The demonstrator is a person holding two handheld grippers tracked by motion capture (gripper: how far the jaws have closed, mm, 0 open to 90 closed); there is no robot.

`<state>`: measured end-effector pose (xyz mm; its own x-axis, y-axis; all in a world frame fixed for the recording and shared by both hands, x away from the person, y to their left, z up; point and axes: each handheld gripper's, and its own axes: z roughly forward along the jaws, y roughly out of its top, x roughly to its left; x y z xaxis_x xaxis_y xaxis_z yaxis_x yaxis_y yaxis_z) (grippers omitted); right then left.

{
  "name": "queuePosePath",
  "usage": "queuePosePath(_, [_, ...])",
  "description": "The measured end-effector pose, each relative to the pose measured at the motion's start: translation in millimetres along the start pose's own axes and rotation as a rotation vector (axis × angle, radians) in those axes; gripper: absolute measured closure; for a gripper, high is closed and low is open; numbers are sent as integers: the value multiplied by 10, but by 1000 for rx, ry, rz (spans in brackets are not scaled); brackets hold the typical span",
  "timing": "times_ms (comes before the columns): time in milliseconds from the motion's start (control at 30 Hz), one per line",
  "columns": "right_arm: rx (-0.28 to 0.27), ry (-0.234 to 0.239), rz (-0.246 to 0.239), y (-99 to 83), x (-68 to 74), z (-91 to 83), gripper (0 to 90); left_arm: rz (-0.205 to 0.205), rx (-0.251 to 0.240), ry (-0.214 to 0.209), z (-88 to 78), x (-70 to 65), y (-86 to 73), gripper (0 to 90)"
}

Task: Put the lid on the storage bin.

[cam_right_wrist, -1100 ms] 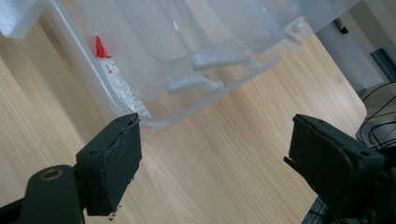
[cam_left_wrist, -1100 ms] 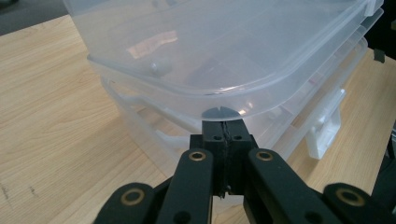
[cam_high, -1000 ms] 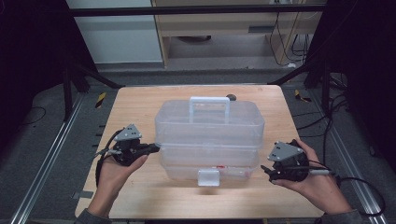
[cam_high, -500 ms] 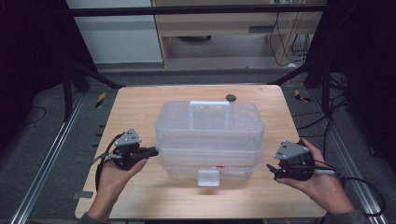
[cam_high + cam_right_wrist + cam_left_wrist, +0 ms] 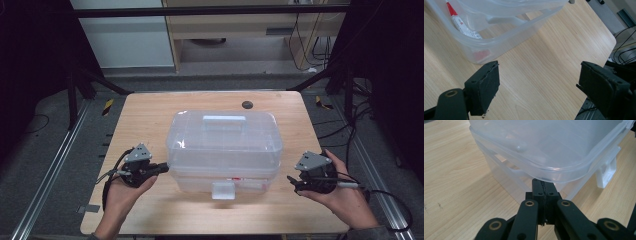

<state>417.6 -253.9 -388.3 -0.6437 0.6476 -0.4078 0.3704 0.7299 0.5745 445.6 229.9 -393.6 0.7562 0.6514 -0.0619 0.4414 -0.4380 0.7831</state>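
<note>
As seen from above, looks like the opening of a clear plastic box (image 5: 225, 145), standing mid-bench (image 5: 150, 115) with its handle (image 5: 224, 118) folded flat and its white front latch (image 5: 223, 190) hanging loose. Finds the left gripper (image 5: 162, 168) pinched tight on nothing, tip against the box's left side just under the lid. Finds the right gripper (image 5: 292, 184) spread wide, near the box's right end but apart from it. Also notes a small dark disc (image 5: 247, 105) beyond the box.

Along the left gripper (image 5: 543, 188), shows the closed tip tucked beneath the overhanging rim of the lid (image 5: 554, 147), above the base (image 5: 506, 177); seems set to pry. Probably calls next for a gentle upward lever, with a steadying hold on the far side so the box does not slide or tip.

Along the right gripper (image 5: 541, 85), shows both pads parted over bare wood, nothing between them. Catches, through the box wall (image 5: 499, 42), a white tube (image 5: 461, 25) with red end and red print; too small and blurred to read, no brand legible.
</note>
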Motion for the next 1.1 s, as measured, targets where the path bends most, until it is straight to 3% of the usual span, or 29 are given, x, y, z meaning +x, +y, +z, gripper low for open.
queuePosePath(167, [-6,-14,11,5,-22,14,172,13,7,10,-6,-5,-7,897])
queuePosePath(233, [1,-19,12,7,-39,27,173,24,17,47,-49,38,-18,897])
queuePosePath(300, [1,-26,20,14,-88,57,174,4,2,65,-119,148,-32,896])
queuePosePath(433, [-1,-72,81,32,-286,166,188,-9,35,136,-120,451,-29,897])
queuePosePath(667, [-14,-99,275,22,-729,581,217,-53,85,205,97,910,0,898])
queuePosePath(833, [-13,-67,386,-1,-933,927,224,-83,109,228,270,1125,-71,898])
queuePosePath(1100, [24,-44,441,1,-1033,1399,228,-124,131,243,529,1404,-187,898])
